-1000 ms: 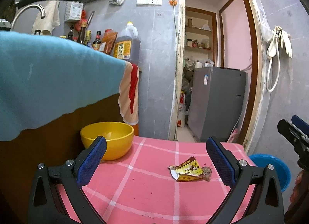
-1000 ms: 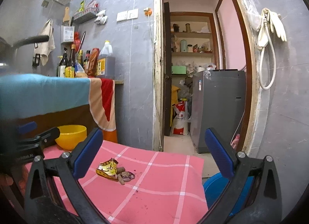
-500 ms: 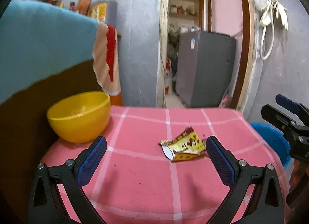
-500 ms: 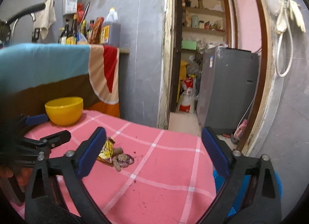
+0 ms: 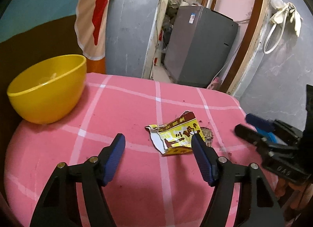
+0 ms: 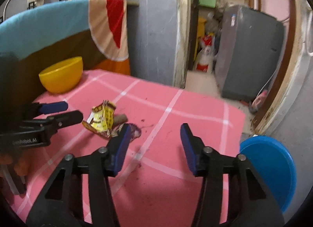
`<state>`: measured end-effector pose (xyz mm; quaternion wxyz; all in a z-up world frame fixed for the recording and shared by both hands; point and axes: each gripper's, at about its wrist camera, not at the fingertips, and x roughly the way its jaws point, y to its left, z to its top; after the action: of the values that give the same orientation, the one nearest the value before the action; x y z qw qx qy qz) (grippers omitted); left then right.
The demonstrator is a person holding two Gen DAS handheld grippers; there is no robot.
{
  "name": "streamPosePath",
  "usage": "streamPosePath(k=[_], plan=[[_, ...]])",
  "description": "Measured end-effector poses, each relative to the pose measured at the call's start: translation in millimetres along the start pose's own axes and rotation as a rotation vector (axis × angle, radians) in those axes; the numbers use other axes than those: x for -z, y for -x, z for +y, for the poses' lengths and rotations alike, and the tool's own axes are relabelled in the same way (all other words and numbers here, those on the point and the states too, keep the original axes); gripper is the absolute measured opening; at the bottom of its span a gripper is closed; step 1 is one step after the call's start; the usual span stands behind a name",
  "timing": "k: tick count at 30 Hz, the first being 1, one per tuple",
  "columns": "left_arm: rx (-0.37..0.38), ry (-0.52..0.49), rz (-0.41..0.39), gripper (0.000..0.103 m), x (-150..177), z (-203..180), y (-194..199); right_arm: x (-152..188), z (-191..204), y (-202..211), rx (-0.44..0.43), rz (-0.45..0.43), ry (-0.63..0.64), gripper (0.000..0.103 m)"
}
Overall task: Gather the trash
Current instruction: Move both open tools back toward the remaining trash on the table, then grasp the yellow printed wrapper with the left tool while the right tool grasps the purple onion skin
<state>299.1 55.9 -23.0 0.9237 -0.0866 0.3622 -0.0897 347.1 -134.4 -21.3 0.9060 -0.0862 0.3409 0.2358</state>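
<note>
Torn yellow-red wrapper (image 5: pixel 177 138) lies crumpled on pink checked worktop (image 5: pixel 121 109), brown scrap (image 5: pixel 207 134) touching its right edge. Left hand-held gripper (image 5: pixel 158 157) low over worktop, jaws partly apart after closing in, nothing clamped; right pad overlaps wrapper's right edge in view, contact unclear. Right hand-held gripper (image 6: pixel 154 145) just right of wrapper, jaws likewise narrowed, nothing between; its left pad near brown scrap. Yellow bowl (image 5: pixel 47 90) at far left corner. Blue tub (image 6: pixel 272 170) beside worktop's right edge.
</note>
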Motion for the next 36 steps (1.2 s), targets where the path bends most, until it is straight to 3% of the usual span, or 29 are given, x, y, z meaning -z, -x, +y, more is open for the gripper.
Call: streamPosePath(k=[8,10,18,23,36], plan=[[-0.024,0.004,0.05,0.064,-4,-1,-9,-4,14,-27,-0.061,0.13,0.068,0.035],[-0.021,0.015,0.062,0.06,-3,2,-10,-6,17,-32,-0.073,0.154,0.077,0.033],[0.029,0.049,0.102,0.053,-2,9,-14,-16,25,-50,-0.107,0.207,0.102,0.031],[0.031,0.046,0.117,0.049,-3,9,-15,-14,20,-62,-0.18,0.26,0.055,0.031],[0.062,0.052,0.131,0.021,-3,8,-17,-12,9,-47,-0.168,0.209,0.007,0.026]])
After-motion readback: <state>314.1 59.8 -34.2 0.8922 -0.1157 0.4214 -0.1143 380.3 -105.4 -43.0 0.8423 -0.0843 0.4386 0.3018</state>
